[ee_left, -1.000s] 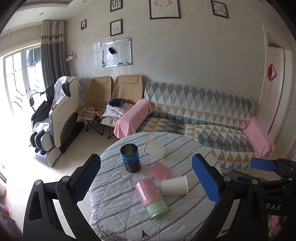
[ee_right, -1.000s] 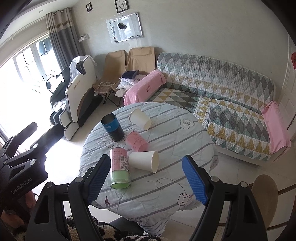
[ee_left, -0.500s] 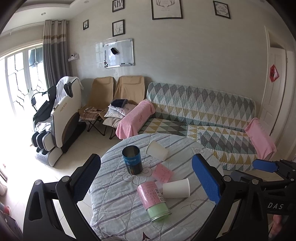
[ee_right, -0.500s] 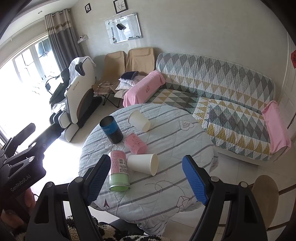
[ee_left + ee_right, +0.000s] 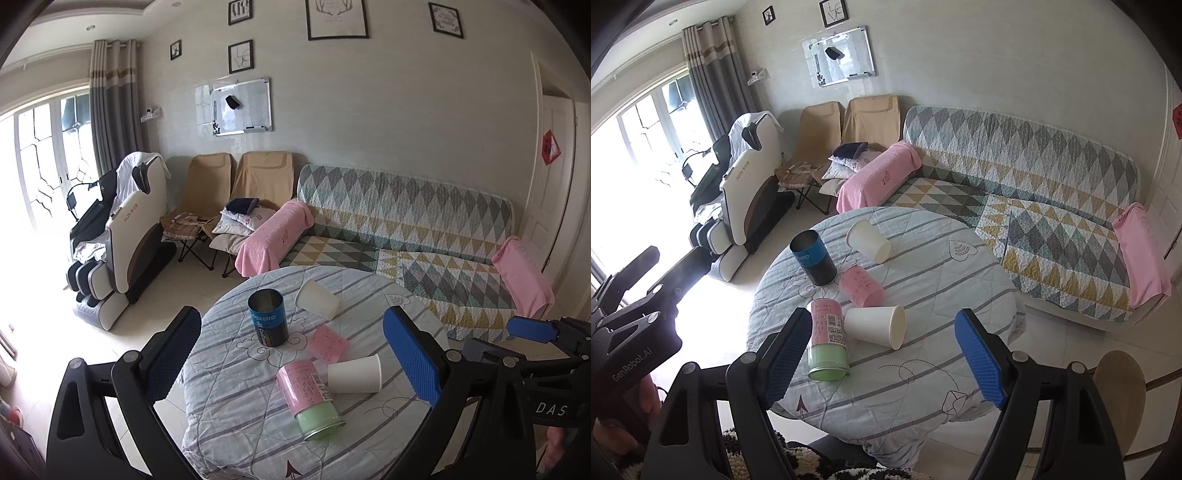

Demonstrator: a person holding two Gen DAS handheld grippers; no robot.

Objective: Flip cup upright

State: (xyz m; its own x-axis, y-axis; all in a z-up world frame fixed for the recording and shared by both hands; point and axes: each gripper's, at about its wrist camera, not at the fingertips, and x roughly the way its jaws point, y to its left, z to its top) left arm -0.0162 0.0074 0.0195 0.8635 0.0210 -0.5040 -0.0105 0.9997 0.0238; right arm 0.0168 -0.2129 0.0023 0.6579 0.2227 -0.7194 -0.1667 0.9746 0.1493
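Note:
Several cups sit on a round table (image 5: 229, 413) (image 5: 923, 387) with a striped cloth. A white paper cup (image 5: 354, 373) (image 5: 876, 326) lies on its side near the front. A second white paper cup (image 5: 318, 298) (image 5: 868, 240) lies on its side at the back. A small pink cup (image 5: 328, 341) (image 5: 860, 286) lies between them. A pink and green can (image 5: 309, 398) (image 5: 827, 343) and a dark blue can (image 5: 267, 317) (image 5: 813, 262) stand upright. My left gripper (image 5: 291, 352) and right gripper (image 5: 882, 360) are both open, empty and held above the table's near side.
A patterned sofa (image 5: 406, 236) with pink towels stands behind the table. Two tan folding chairs (image 5: 236, 192) and a massage chair (image 5: 122, 236) stand at the left. A black and white rug (image 5: 798, 461) lies under the table's near edge.
Both grippers have drawn back and risen a little, so the table looks slightly smaller and lower. The cups have not moved. Both grippers stay open.

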